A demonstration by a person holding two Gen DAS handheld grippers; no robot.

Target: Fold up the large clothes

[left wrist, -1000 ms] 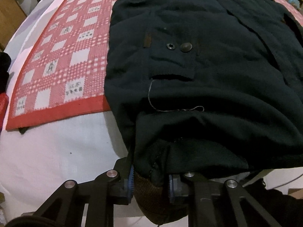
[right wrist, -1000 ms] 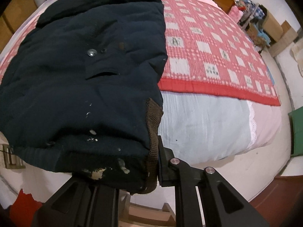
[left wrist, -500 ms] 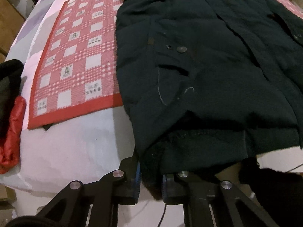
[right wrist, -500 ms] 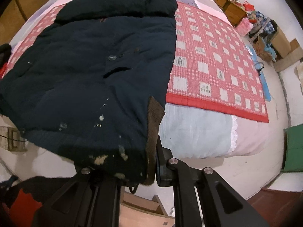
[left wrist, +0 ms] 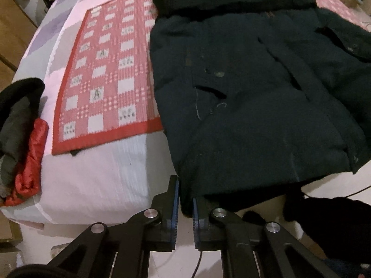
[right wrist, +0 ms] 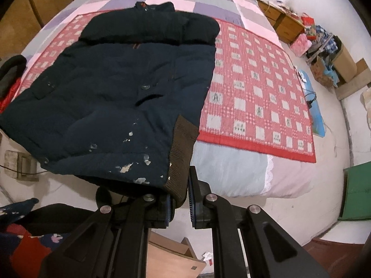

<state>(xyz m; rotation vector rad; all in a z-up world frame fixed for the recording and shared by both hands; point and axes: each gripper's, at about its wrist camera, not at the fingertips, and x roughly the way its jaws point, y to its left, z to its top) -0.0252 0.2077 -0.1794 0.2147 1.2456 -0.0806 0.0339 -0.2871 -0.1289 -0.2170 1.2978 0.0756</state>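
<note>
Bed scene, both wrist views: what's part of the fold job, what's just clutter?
In the job:
- dark jacket, spread on the bed
- left hand-held gripper, clamped on the jacket hem
- right hand-held gripper, clamped on the brown knit edge

Lying about:
- red checked blanket
- red and black clothes pile
- green item
- cardboard boxes

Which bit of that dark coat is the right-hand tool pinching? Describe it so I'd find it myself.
Start at the bed with the red checked blanket, where the navy coat lies. Follow its bottom edge to the corner overhanging the bed. There the right gripper pinches the brown ribbed knit band, unlike the smooth navy fabric beside it.
</note>
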